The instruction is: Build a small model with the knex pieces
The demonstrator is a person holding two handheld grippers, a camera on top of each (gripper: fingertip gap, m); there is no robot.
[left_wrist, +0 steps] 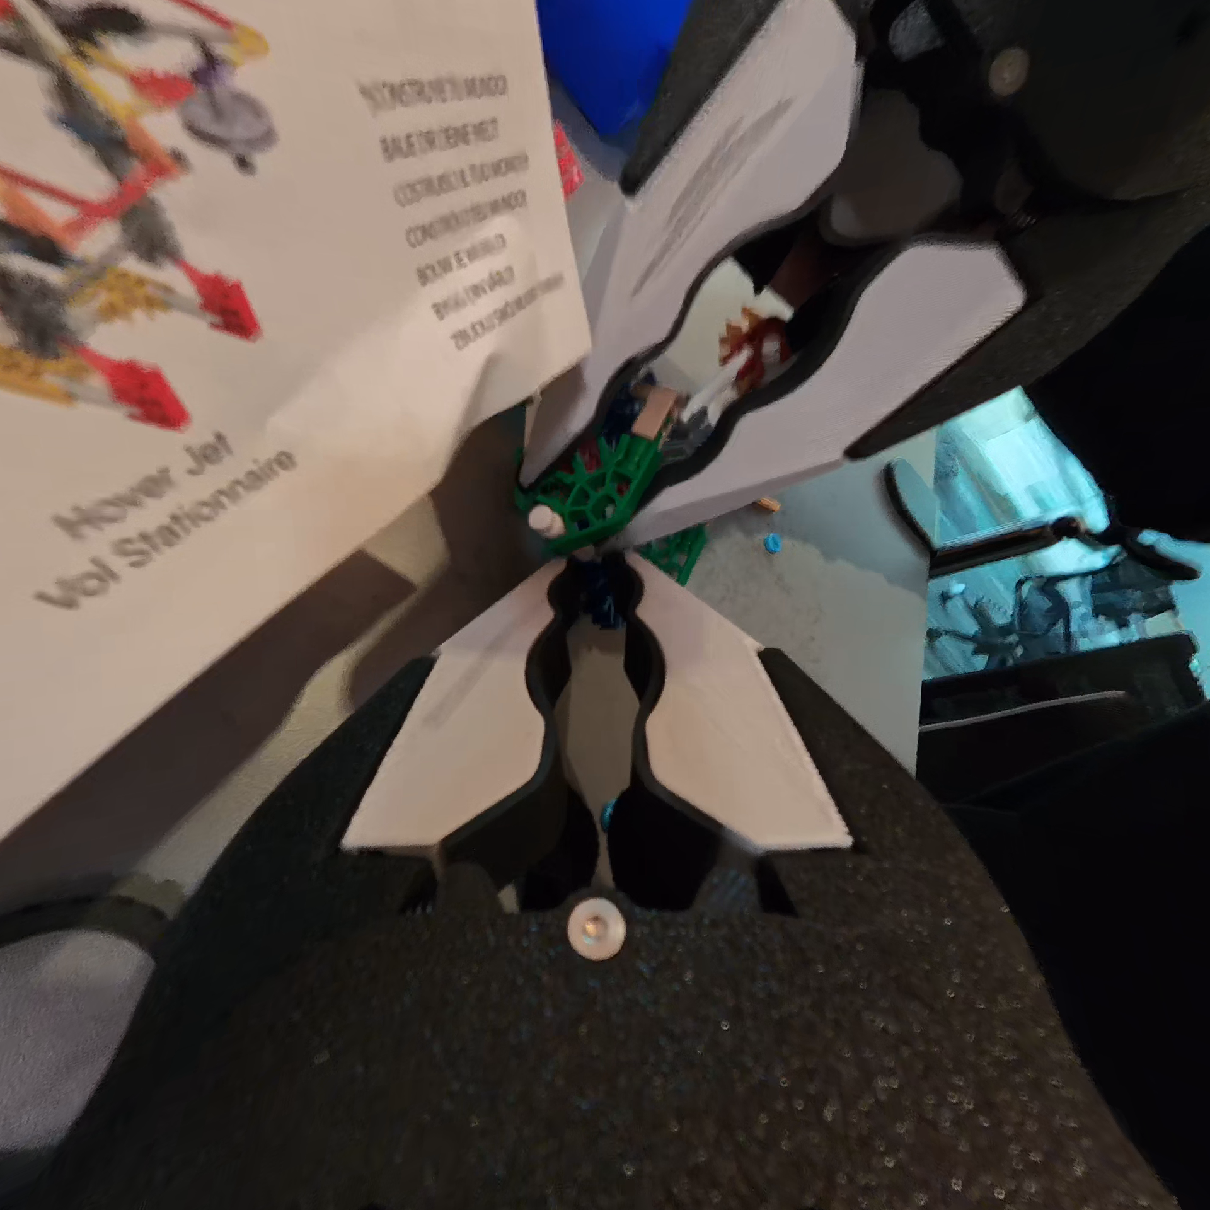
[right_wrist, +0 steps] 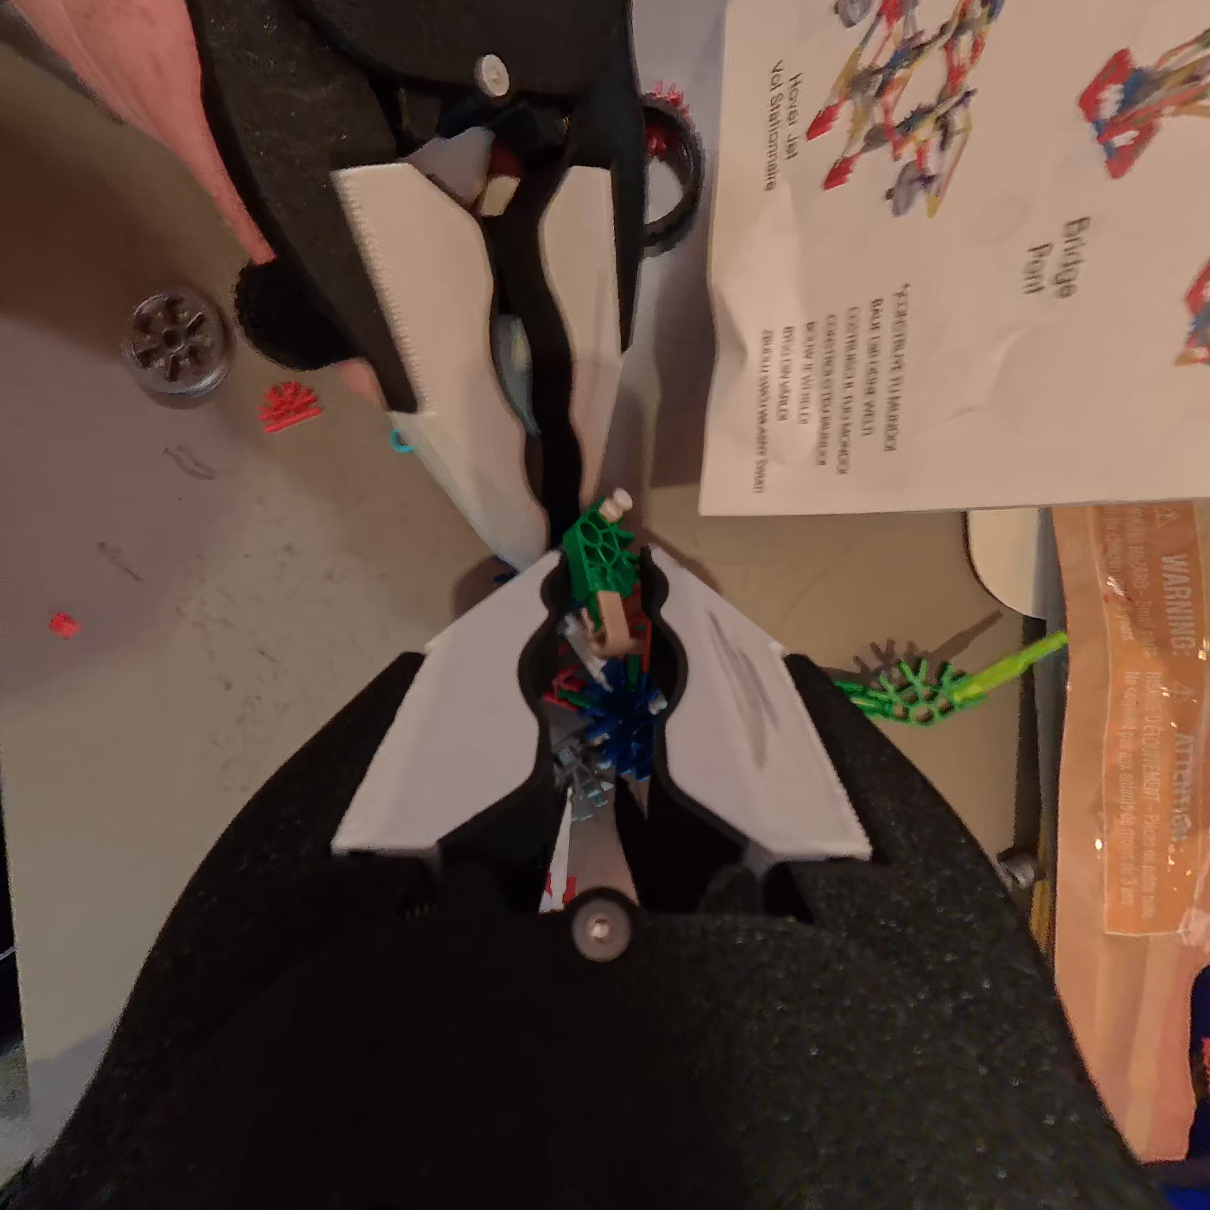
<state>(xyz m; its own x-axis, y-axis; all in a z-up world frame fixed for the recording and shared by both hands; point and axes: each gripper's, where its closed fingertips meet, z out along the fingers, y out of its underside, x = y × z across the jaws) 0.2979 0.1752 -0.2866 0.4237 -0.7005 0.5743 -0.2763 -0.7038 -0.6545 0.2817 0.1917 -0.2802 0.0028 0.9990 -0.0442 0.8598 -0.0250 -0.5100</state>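
1. Model [right_wrist: 605, 655]: a small cluster of toy construction pieces held above the worktop [right_wrist: 196, 589]. A green connector [right_wrist: 599, 556] sits at its front, a blue connector [right_wrist: 622, 720] farther back, with a tan piece and grey and red bits between them.
2. A white rod end [right_wrist: 619, 504] sticks out of the green connector, so these parts are already joined.
3. Right gripper [right_wrist: 599, 563]: its jaws are clamped on the model, which fills the gap between them.
4. Left gripper [left_wrist: 589, 569]: its jaws are nearly together and appear to pinch a small blue piece [left_wrist: 599, 602]. Blur hides its shape.
5. The two grippers meet tip to tip, and the blue piece is just beside the green connector. Whether they touch cannot be told.
6. Loose on the worktop, unjoined, are a green connector with a lime rod [right_wrist: 910, 694], a grey wheel [right_wrist: 173, 350], a red connector [right_wrist: 288, 406] and a tyre [right_wrist: 674, 190].
7. An instruction sheet [right_wrist: 949, 262] lies beyond the grippers, and a plastic bag [right_wrist: 1146, 720] is to the right.
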